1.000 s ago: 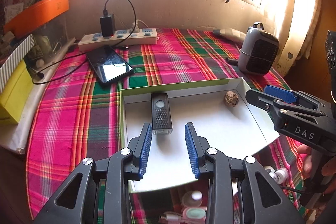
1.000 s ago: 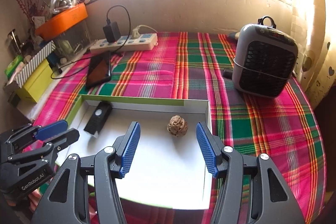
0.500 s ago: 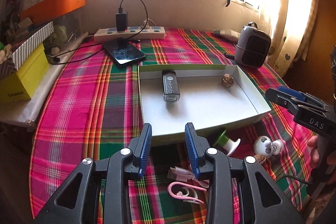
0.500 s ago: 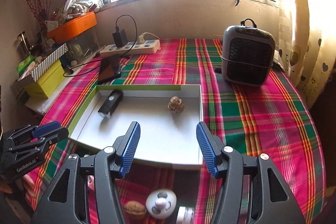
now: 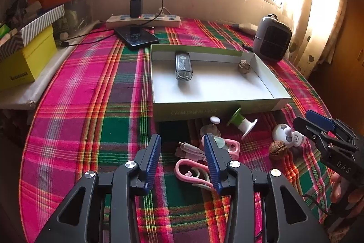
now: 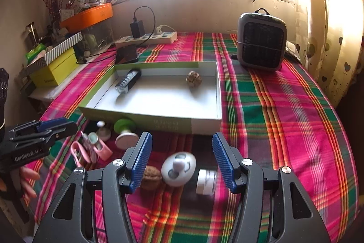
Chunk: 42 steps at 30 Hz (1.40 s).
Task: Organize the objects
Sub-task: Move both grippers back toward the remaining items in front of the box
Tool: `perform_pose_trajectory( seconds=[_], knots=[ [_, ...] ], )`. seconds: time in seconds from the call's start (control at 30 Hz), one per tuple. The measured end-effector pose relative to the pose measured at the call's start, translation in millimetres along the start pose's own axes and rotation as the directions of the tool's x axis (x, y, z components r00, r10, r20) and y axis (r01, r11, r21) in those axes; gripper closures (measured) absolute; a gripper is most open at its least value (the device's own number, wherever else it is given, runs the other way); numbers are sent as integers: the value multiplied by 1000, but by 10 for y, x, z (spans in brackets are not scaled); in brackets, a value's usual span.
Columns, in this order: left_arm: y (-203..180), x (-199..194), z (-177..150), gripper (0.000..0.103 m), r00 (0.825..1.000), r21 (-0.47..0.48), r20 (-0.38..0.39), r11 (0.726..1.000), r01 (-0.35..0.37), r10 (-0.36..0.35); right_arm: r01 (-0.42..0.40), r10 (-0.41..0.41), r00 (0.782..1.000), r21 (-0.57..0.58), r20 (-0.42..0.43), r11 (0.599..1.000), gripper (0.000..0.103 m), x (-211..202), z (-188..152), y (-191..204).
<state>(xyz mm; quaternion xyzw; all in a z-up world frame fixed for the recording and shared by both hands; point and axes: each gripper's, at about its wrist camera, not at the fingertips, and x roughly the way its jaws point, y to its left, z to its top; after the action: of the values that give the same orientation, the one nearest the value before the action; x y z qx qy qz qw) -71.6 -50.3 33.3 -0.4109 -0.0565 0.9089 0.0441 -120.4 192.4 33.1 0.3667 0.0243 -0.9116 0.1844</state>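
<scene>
A shallow white box (image 5: pixel 218 104) (image 6: pixel 159 120) on the plaid cloth holds a black bike light (image 5: pixel 183 67) (image 6: pixel 127 81) and a walnut (image 5: pixel 244 66) (image 6: pixel 193 78). In front of it lie a green-and-white spool (image 5: pixel 242 123), a pink ear hook (image 5: pixel 191 171), a cable plug (image 5: pixel 188 150), a white panda toy (image 6: pixel 178 169), a second walnut (image 6: pixel 151 178) and a small white jar (image 6: pixel 206 181). My left gripper (image 5: pixel 182 140) hovers over the plug and ear hook, its jaws opening, gripping nothing. My right gripper (image 6: pixel 182 138) is open above the panda toy.
A grey heater (image 6: pixel 261 44) stands at the back right. A power strip (image 5: pixel 143 19) with a charger and a phone (image 5: pixel 136 38) lie behind the box. Yellow and striped boxes (image 5: pixel 27 60) and an orange bin (image 6: pixel 88 16) crowd the left edge.
Both grippers have drawn back from over the box toward the near side of the table, bringing the small loose items into view. The left jaws stand wider than before.
</scene>
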Motion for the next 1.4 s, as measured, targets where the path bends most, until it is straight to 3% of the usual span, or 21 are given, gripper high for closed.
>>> perform_pose_trajectory(
  seconds=[0.6,1.1,1.4],
  knots=[
    [-57,57,-205,65,998,-1,-63,1000,10,-10,6,-6,1000,-9,-17,1000,46,-3,-230,65],
    [77,-44,-257,65,996,65,-74,997,-51,56,-3,2,1000,-14,-19,1000,46,-19,-262,115],
    [84,-83,-227,65,997,-22,-69,999,40,-42,5,-5,1000,-24,-12,1000,46,-38,-274,138]
  ],
)
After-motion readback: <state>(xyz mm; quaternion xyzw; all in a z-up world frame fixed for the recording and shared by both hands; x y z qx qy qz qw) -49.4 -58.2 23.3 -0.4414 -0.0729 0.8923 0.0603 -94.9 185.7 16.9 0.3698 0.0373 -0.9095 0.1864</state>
